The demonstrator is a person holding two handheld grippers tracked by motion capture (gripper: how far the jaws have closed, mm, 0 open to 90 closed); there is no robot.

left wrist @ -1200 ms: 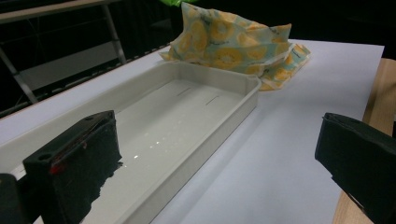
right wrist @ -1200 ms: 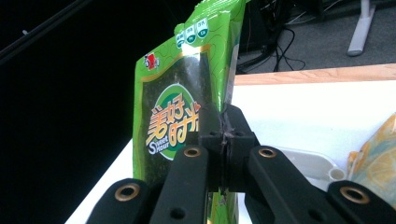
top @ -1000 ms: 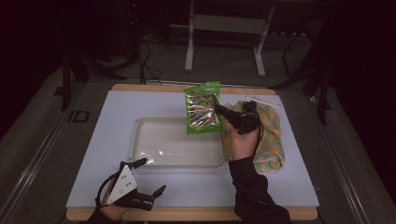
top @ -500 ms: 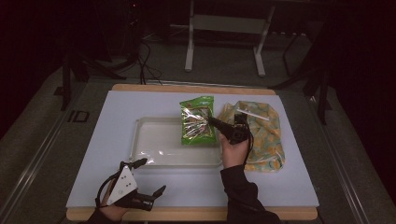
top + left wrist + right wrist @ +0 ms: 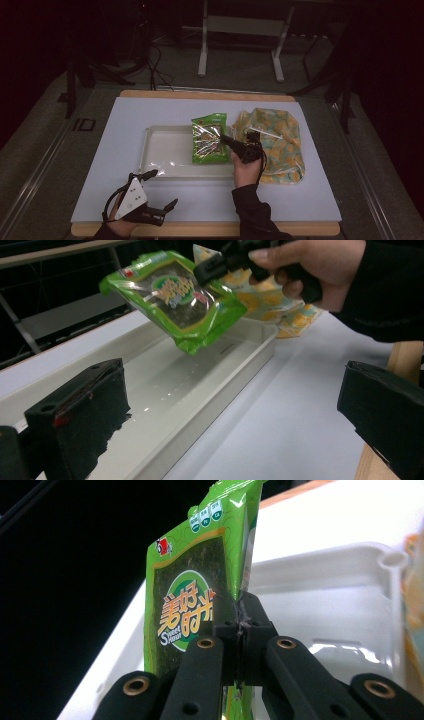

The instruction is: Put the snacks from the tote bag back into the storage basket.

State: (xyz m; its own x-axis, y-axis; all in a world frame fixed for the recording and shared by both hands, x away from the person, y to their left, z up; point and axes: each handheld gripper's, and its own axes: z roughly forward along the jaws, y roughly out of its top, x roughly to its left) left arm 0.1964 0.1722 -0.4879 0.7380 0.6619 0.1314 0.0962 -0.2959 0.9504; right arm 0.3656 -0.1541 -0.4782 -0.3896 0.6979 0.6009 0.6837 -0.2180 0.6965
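While your table (image 5: 125,150) carries everything, begin with its white tray (image 5: 165,150), the largest thing on it, and the yellow-patterned bag (image 5: 280,145) lying just beside the tray's right end. Your right gripper (image 5: 223,139) has its jaws pressed together on the right edge of the green seaweed packet (image 5: 209,137), which hangs tilted above the tray's right half; whether its lower corner touches the tray floor is hard to judge from the high view. From the left gripper view you see the packet (image 5: 175,295) clear of the tray (image 5: 220,385), held up at a slant. The right gripper view shows the pinch itself, pads meeting on the packet's (image 5: 185,605) edge. Your left gripper (image 5: 162,192) rests near the table's front edge, jaws spread, nothing between them.
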